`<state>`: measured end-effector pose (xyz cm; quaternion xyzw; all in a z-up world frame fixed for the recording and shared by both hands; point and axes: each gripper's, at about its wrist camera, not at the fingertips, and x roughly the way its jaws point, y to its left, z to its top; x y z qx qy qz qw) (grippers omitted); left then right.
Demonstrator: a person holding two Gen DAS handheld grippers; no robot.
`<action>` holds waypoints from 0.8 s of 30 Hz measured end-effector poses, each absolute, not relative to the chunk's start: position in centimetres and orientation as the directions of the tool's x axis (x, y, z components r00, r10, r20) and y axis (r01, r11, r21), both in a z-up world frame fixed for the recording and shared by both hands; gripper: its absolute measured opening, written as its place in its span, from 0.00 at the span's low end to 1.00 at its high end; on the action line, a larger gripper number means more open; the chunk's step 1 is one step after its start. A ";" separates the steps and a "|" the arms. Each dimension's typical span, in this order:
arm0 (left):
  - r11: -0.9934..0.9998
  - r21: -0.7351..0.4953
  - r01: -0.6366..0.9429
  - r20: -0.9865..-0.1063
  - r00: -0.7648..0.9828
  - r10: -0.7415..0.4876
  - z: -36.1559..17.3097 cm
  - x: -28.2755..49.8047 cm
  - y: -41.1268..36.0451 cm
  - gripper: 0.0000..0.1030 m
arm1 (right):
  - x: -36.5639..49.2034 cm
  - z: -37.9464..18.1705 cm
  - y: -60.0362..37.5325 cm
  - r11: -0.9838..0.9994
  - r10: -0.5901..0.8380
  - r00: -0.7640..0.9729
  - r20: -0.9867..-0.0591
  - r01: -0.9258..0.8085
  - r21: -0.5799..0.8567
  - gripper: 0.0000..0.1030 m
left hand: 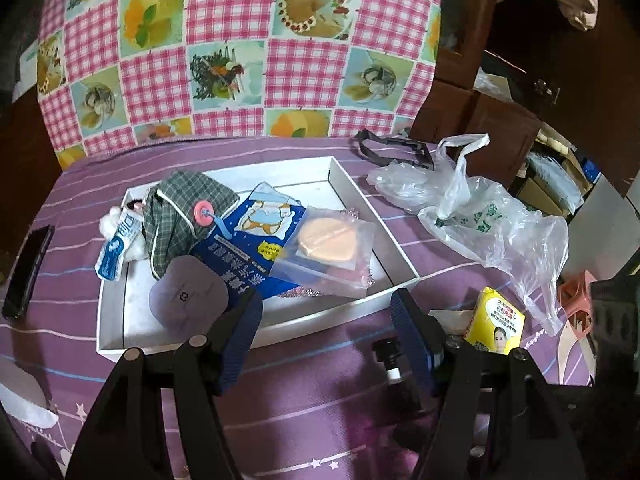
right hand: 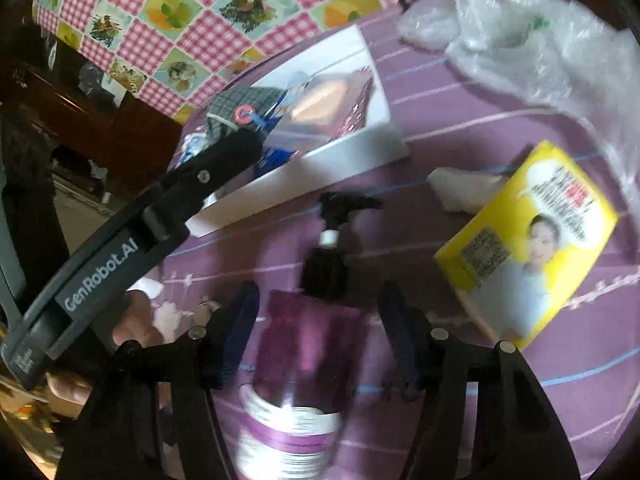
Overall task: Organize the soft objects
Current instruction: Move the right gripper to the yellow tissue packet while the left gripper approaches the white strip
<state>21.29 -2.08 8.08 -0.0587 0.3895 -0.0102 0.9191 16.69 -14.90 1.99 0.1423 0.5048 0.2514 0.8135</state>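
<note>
A white tray (left hand: pixel 394 236) on the purple cloth holds a plaid cloth pouch (left hand: pixel 180 208), a blue sachet (left hand: pixel 256 240), a bagged orange puff (left hand: pixel 328 240), a grey pad (left hand: pixel 188 296) and a small tube (left hand: pixel 118 244). My left gripper (left hand: pixel 326 320) is open and empty at the tray's near edge. A yellow tissue pack (left hand: pixel 496 320) lies right of it, also in the right wrist view (right hand: pixel 528 240). My right gripper (right hand: pixel 320 320) is open, its fingers on either side of a purple pump bottle (right hand: pixel 308 360) lying on the cloth. The tray (right hand: pixel 320 164) and left gripper (right hand: pixel 224 160) show behind.
A crumpled clear plastic bag (left hand: pixel 480 216) lies right of the tray. A black phone (left hand: pixel 28 272) lies at the left. A black clip-like item (left hand: pixel 396 152) sits at the back. A checked cloth (left hand: pixel 240 48) hangs behind. Furniture and clutter stand at the right.
</note>
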 end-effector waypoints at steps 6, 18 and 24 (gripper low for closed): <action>0.988 -0.150 -0.028 -0.728 0.679 -0.091 7.5 21.5 -2.7 0.65 | 16.6 4.7 -19.5 0.874 0.480 0.500 -0.721 -0.198 0.444 0.61; 0.991 -0.082 0.108 -0.705 0.697 -0.134 6.2 20.8 -8.2 0.65 | 17.0 1.6 -26.2 0.920 0.269 0.523 -0.809 0.109 0.377 0.61; 0.993 -0.048 0.111 -0.718 0.687 -0.112 4.9 21.0 -8.9 0.65 | 16.0 1.5 -23.7 0.944 0.230 0.583 -0.779 0.061 0.324 0.61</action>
